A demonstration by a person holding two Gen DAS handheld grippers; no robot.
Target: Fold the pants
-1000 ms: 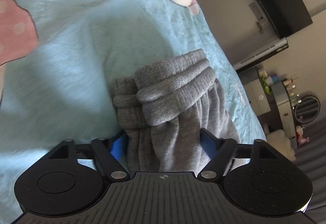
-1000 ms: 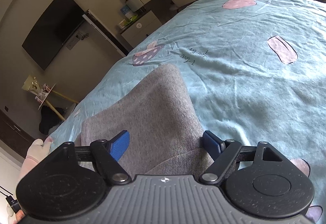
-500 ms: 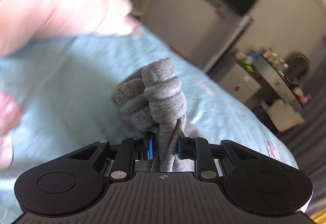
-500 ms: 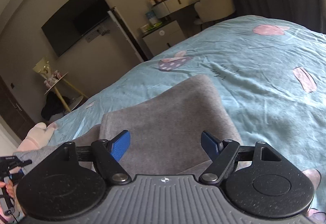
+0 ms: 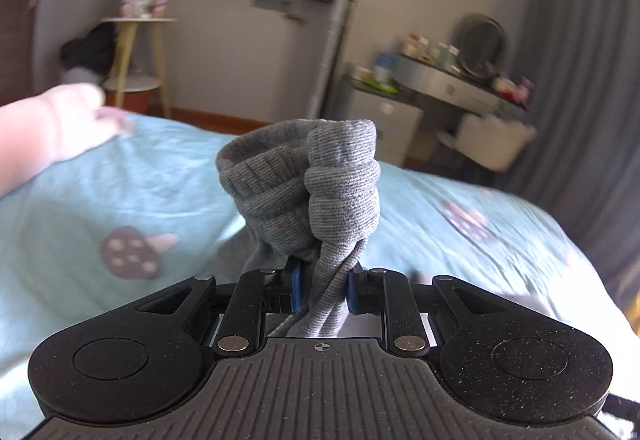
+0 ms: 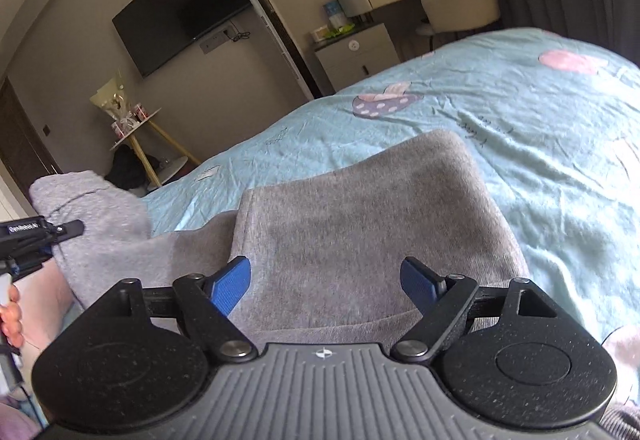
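A bed [image 6: 540, 144] with a light-blue sheet printed with pink and purple mushroom shapes carries everything. Grey pants [image 6: 360, 224] lie folded flat on it, directly ahead of and between the right gripper's fingers [image 6: 232, 282], with one part rising off the sheet to their left.

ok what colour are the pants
Grey pants, ribbed knit at the cuffs. The left wrist view shows the texture best.
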